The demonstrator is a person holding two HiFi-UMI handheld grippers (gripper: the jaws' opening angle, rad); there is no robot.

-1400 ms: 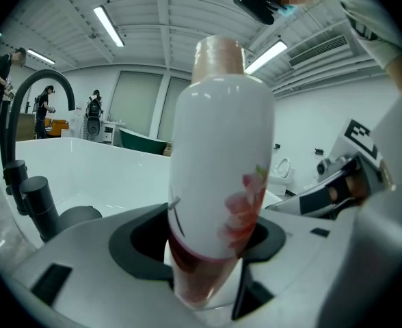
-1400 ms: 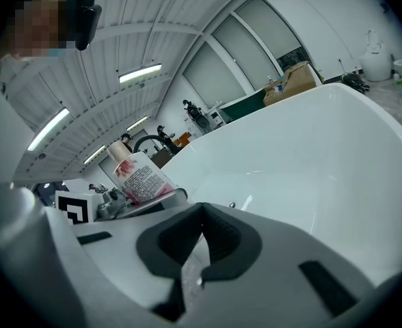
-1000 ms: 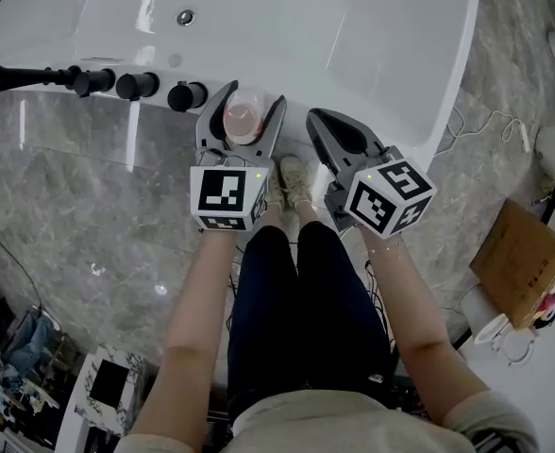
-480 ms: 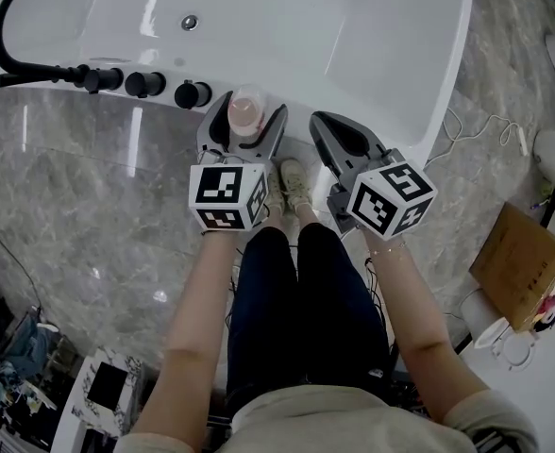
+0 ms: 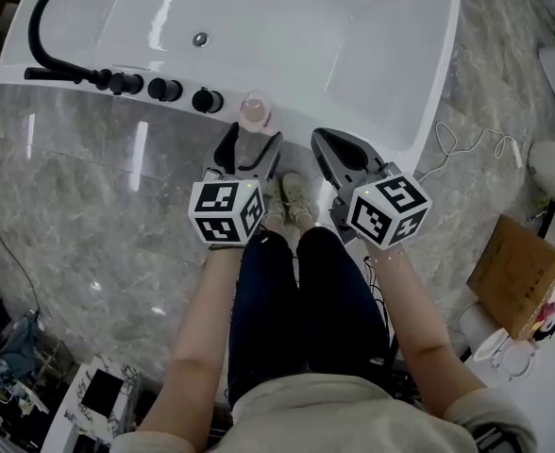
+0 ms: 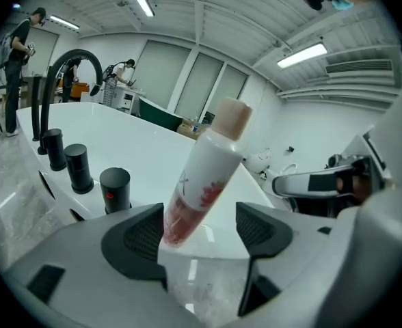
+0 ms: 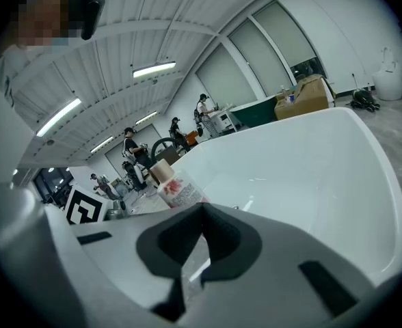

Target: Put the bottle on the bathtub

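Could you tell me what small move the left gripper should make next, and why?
Probably draw the left gripper straight back, away from the tub. The bottle stands on the bathtub rim, and the jaws are open with the bottle just beyond their tips, so a straight retreat looks least likely to knock it.

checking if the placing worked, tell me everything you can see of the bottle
The bottle is a slim white cylinder, plastic by its look, with a red flower print, a reddish tint near its base and a pale pink cap. It seems to stand upright on the bathtub rim, cap up, just right of the black knobs. Only the rim appears to touch it: the left hand-held gripper sits just short of it, jaws apart.
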